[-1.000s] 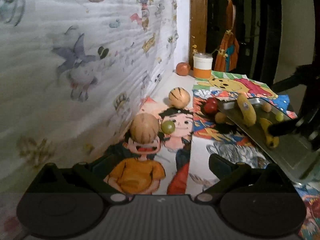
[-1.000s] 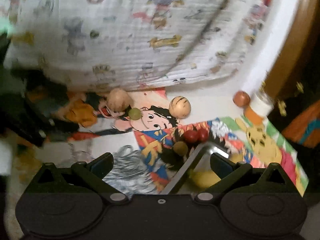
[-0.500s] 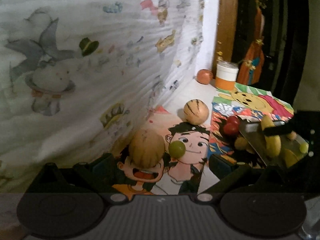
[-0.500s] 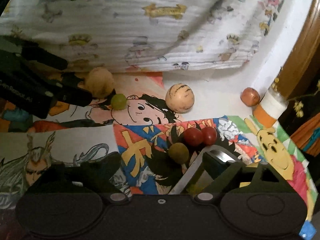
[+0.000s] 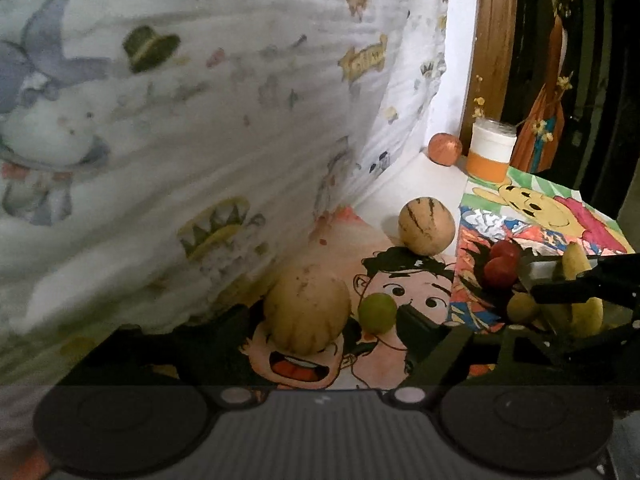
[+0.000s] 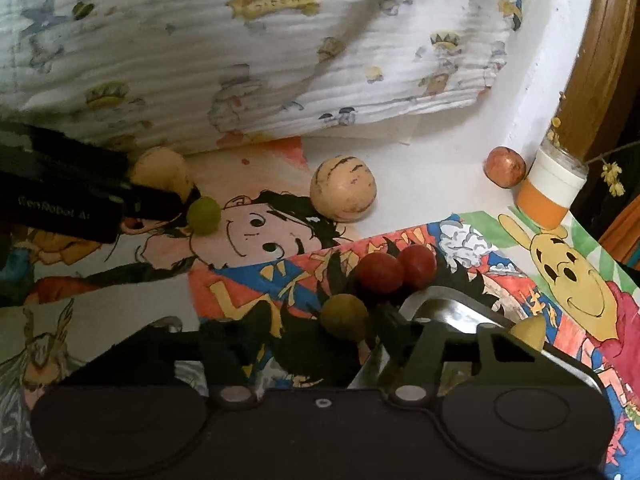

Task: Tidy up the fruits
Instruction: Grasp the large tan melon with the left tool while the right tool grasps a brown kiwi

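My left gripper is open around a tan melon, with a green grape just inside its right finger. The gripper also shows in the right wrist view, beside the melon and grape. My right gripper is open above an olive fruit, at the corner of a metal tray that holds bananas. Two red fruits lie by the tray. A striped melon sits further back.
A cartoon-print blanket hangs along the back and left. A reddish fruit and an orange-and-white jar stand at the far corner by a wooden frame. Cartoon mats cover the table.
My left gripper has moved forward until its fingers flank the tan melon. My right gripper has moved closer to the olive fruit and the tray corner.
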A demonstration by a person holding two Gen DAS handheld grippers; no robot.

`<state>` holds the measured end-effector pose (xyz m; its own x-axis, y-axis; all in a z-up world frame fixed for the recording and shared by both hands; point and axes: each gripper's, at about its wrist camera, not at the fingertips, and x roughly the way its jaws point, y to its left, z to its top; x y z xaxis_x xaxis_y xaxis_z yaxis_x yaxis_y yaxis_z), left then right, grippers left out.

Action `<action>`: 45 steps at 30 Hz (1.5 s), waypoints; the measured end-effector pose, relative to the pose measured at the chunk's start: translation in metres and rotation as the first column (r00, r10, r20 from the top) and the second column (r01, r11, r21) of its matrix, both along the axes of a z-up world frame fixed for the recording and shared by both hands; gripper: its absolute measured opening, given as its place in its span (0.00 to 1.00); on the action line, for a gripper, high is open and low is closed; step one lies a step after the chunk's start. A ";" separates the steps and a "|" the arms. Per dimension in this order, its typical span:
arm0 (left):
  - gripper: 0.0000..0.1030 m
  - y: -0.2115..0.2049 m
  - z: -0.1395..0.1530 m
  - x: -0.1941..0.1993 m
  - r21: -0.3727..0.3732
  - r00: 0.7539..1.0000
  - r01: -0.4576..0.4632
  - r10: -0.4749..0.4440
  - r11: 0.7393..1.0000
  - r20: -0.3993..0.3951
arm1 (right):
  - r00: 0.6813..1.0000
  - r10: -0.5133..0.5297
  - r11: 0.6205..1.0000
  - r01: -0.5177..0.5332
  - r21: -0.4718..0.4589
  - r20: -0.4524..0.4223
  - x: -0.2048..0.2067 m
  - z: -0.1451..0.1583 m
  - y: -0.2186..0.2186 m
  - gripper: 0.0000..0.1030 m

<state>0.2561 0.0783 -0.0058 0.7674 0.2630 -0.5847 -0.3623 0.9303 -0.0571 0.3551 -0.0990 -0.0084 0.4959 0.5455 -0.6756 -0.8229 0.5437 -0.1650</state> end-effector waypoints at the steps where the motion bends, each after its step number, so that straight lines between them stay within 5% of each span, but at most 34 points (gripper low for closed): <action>1: 0.80 0.000 -0.001 0.001 0.001 1.000 -0.003 0.003 1.000 -0.003 | 1.000 -0.002 1.000 0.002 0.004 -0.005 0.001 0.000 0.000 0.51; 22: 0.59 0.013 -0.008 0.006 -0.066 0.998 -0.064 0.064 0.996 -0.009 | 0.998 -0.040 0.999 0.040 -0.008 0.040 0.003 -0.005 0.002 0.30; 45: 0.55 0.012 -0.007 -0.008 -0.093 0.999 -0.021 0.019 0.995 -0.027 | 0.998 -0.006 0.998 0.009 0.066 -0.054 -0.017 0.001 0.003 0.29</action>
